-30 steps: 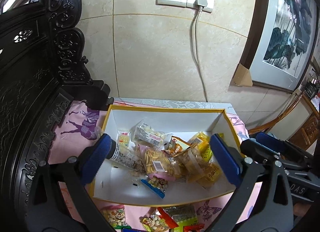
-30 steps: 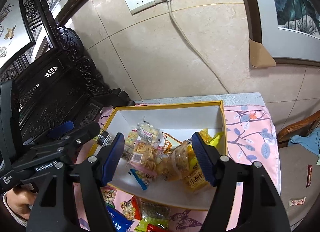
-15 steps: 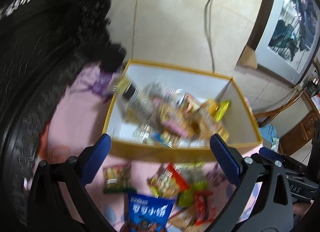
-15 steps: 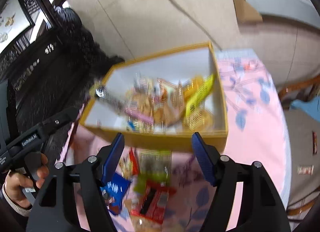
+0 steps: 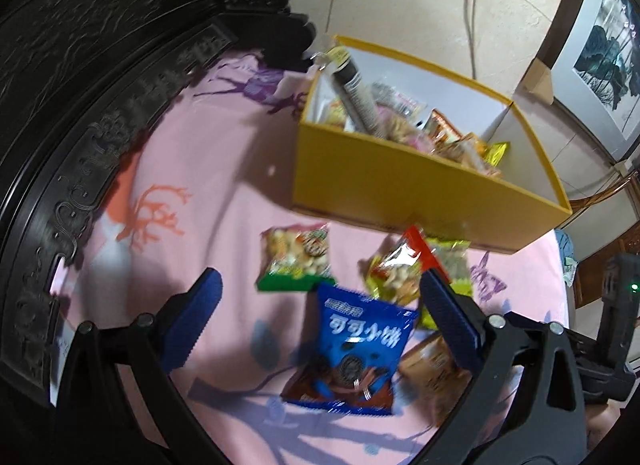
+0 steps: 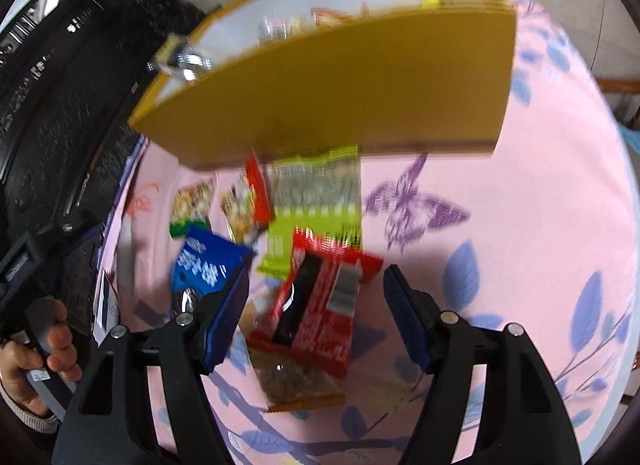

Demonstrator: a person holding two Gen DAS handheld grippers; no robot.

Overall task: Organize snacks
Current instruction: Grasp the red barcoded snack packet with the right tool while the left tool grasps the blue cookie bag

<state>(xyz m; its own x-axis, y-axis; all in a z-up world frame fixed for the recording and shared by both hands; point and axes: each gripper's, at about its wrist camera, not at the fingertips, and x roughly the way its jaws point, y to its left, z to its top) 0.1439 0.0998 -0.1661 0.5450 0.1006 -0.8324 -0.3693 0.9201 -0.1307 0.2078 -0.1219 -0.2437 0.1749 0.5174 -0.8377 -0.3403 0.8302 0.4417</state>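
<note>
**Both tongs gape above loose snack packs beside the yellow box**

A pink printed tablecloth [image 5: 224,193] covers the table, its far edges lost behind dark carved furniture [image 5: 80,65] and the frame. On it sits the yellow box [image 5: 400,189], white inside and part-filled with packets; the near wall hides most of them, and in the right wrist view the box [image 6: 360,81] is smeared by motion blur. In front of the box lies a cluster of loose snacks. The red packet [image 6: 320,305] overlaps a green one [image 6: 316,201], with a clear-fronted brown pack partly tucked under it. The blue cookie bag [image 5: 356,349] lies flat, text legible but blurred, beside a small green-edged pack [image 5: 296,261]. The left gripper [image 5: 320,329] stands wide with the blue bag between its pads, not pinched. The right gripper [image 6: 316,317] is also wide, straddling the red packet without pressing it. A hand [image 6: 44,345] at the left edge is cut off.
</note>
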